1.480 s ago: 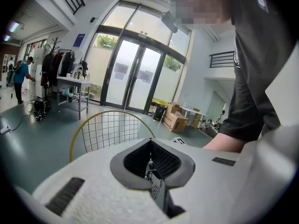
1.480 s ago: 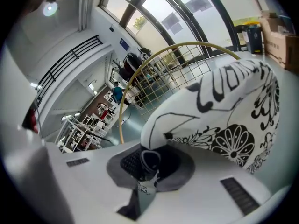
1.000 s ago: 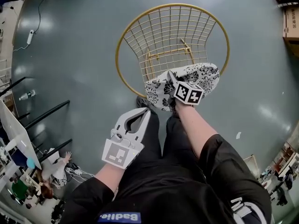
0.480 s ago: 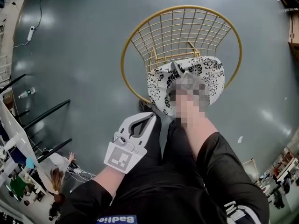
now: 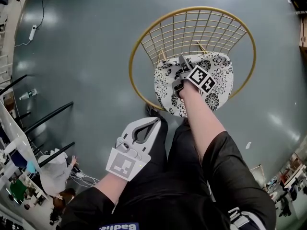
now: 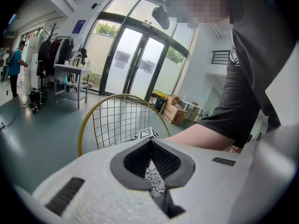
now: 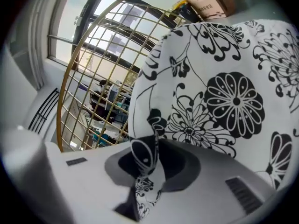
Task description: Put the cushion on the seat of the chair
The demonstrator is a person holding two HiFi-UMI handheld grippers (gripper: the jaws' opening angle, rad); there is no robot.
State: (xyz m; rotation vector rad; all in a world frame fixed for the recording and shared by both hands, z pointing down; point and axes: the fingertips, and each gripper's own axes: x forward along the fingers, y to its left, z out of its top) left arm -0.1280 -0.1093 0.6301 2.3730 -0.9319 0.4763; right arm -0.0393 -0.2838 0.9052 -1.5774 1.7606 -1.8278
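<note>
Since a second ago your right claw has carried the cushion from the chair's front rim further in over its seat.

Nearest you, left claw hangs beside your leg, jaws together, nothing between them.

Beyond it, right claw is clamped on a pinched fold of the cushion's fabric.

Cushion, white with black flowers, lies over the seat area inside the gold ring, near edge overlapping the front rim. Whether it rests on the seat, cannot tell.

Wire backrest stands just behind it. Grey floor all round.
</note>
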